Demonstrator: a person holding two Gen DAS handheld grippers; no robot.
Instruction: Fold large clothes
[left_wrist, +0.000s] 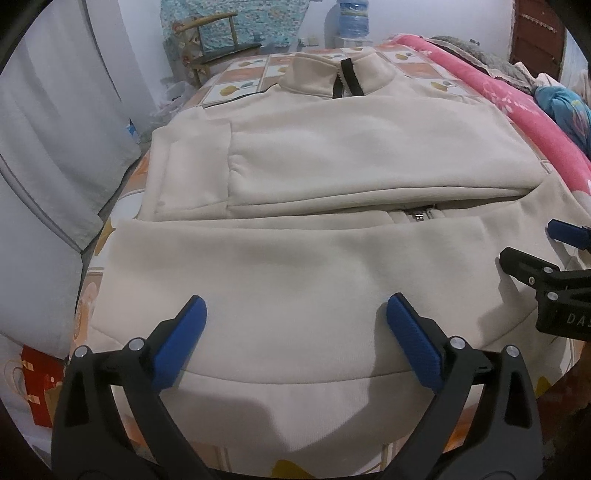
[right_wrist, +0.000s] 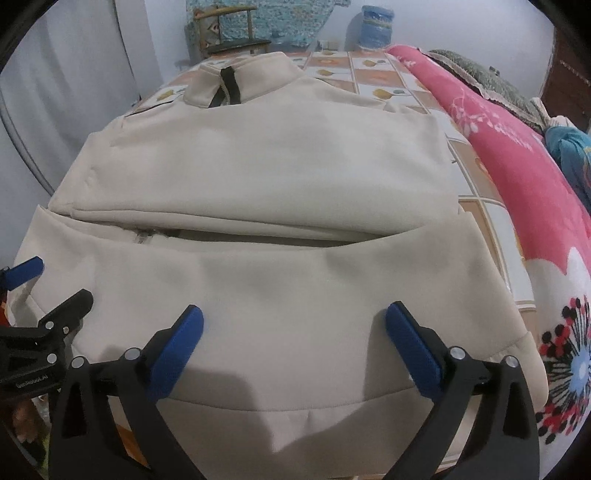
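Beyond the left gripper (left_wrist: 297, 310), to its far left, a white curtain (left_wrist: 55, 122) is seen hanging beside the bed. The left gripper's blue-padded jaws are spread wide, with nothing clamped; the cream fleece zip-neck jacket (left_wrist: 295, 258) is spread directly ahead of and beneath them on the tile-patterned bed sheet (left_wrist: 236, 74), sleeves folded across the body, collar at the far end. Just right of the left gripper, the right gripper (right_wrist: 295, 321) is held alongside, its jaws likewise fully apart and empty over the jacket's hem band. Right of the right gripper, a pink floral blanket (right_wrist: 498, 147) is laid along the bed.
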